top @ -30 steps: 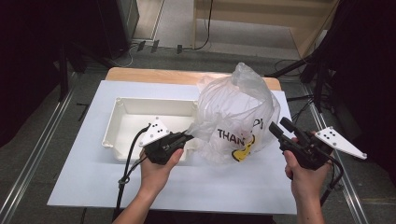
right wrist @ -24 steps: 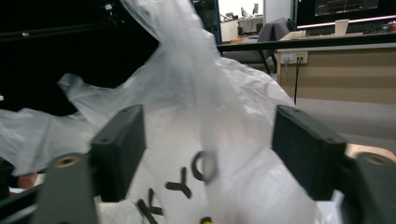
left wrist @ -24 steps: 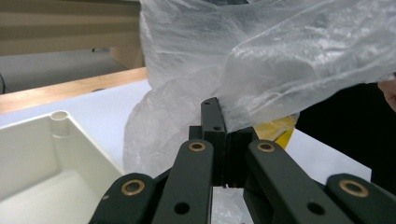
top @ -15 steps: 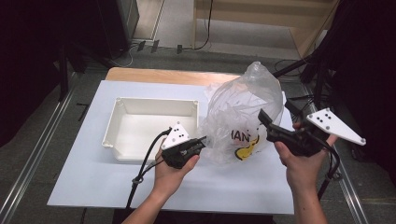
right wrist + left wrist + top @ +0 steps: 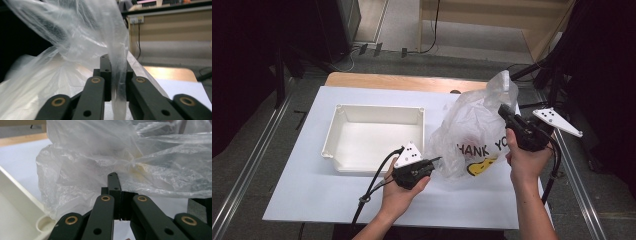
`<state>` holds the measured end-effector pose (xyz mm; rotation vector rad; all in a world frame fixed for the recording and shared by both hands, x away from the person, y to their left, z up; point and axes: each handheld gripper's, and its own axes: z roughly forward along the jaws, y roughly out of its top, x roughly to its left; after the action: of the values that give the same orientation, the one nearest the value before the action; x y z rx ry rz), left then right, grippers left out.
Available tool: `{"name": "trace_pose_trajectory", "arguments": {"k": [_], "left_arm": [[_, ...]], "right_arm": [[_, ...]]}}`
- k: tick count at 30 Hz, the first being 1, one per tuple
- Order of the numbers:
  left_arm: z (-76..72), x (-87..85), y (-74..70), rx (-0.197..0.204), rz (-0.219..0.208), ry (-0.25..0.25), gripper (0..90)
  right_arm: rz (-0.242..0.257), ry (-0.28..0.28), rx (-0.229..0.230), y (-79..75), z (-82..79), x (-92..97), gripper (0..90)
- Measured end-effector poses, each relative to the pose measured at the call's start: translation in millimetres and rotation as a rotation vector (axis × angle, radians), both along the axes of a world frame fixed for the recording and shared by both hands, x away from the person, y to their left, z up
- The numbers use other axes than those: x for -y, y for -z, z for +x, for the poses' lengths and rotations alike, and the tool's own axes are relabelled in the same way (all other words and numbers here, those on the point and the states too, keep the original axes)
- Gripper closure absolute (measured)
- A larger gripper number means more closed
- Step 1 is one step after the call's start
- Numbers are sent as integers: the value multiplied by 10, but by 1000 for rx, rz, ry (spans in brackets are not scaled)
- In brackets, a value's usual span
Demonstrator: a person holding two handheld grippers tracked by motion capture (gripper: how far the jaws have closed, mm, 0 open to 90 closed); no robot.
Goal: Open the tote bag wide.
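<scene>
Right gripper [image 5: 503, 111] had just closed its jaws, pinching a twisted upper strip of the plastic bag [image 5: 472, 135]; left gripper [image 5: 435, 161], jaws pressed together, pinched film at the bag's lower left edge. Bag: thin, soft, prob. light & slippery, tears easily; best held by bunched film. It sat on the white table [image 5: 312, 185], betw. both grippers, just right of the tray [image 5: 343, 115].

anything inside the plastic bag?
The plastic bag is cloudy: its yellow print and lettering show on the wall, but no item can be made out inside. The white tray beside it holds nothing.
</scene>
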<state>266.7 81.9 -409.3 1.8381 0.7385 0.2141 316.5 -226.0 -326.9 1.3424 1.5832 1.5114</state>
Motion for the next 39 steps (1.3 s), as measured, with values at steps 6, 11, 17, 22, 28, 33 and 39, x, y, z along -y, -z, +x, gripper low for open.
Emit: {"name": "trace_pose_trajectory", "arguments": {"k": [6,11,17,22,28,33,39], "left_arm": [[-46,72,233,-33,46,-1,900],[-93,121,413,-65,81,-3,900],[-60,125,590,-122,132,-24,900],[-29,132,617,-151,183,-63,900],[-15,148,649,-183,236,-105,900],[-34,177,662,-173,260,-114,900],[-43,161,662,-172,245,-111,858]], "right_arm": [[-36,30,-110,382,198,111,896],[-49,37,-197,710,308,174,895],[-62,58,-282,987,386,229,893],[-109,74,-342,1171,445,263,894],[-145,108,-437,1499,461,327,896],[-121,108,-420,1569,396,385,697],[-117,19,-344,1388,178,433,433]]}}
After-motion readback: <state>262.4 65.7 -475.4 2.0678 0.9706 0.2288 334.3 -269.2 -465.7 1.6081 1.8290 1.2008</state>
